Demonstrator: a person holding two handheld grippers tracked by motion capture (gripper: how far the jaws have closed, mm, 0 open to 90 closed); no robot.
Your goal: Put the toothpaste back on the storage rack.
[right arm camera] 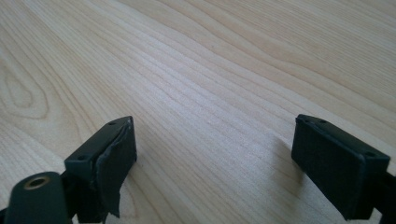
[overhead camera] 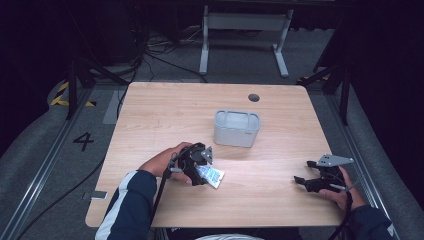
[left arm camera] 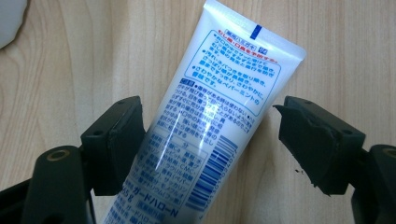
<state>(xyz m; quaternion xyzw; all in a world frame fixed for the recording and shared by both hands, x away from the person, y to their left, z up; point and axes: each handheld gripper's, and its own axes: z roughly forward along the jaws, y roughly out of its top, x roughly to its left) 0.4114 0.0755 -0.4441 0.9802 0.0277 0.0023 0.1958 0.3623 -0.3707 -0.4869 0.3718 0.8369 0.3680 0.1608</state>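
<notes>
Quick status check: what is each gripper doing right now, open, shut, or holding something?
Left gripper: open, jaws straddling the white tube lying on the table, not clamped.
Right gripper: open, nothing between its jaws.

Light wooden table (overhead camera: 280,125) on grey carpet (overhead camera: 240,70); beyond it a white frame (overhead camera: 245,22), cables (overhead camera: 155,47); dark surroundings.

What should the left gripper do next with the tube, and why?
Probably close the jaws a little more. In the left gripper view the tube lies flat on the table between the left gripper's jaws; one pad looks close to its edge, but a clear gap remains at the other, so it isn't gripped yet.
</notes>
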